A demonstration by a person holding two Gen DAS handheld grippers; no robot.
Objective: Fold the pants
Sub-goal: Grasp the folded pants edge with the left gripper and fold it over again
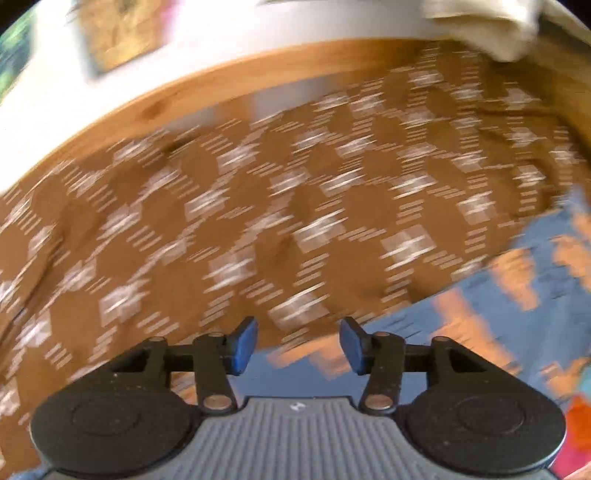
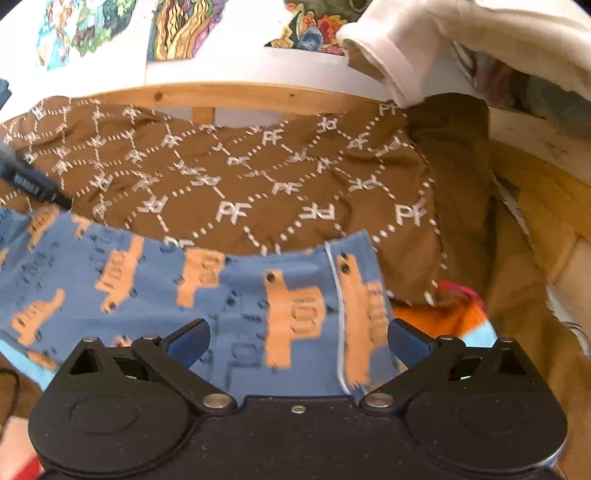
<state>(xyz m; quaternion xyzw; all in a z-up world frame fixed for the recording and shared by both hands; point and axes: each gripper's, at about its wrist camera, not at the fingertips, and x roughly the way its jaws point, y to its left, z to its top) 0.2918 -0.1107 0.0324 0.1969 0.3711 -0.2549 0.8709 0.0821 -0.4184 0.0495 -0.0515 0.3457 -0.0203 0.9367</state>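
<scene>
Both tongs, left (image 1: 298,345) and right (image 2: 297,341), gape empty; probably pinch the blue orange-printed cotton pants (image 2: 236,295) squarely at near corners.

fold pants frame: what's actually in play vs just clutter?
In play:
- blue pants with orange print, lying on the bed
- left claw, open, empty
- right claw, open, empty, over the pants

Lying about:
- brown PF-pattern cover beneath the pants
- white garment at the far edge
- orange cloth to the right
- wall pictures
- wooden bed frame
</scene>
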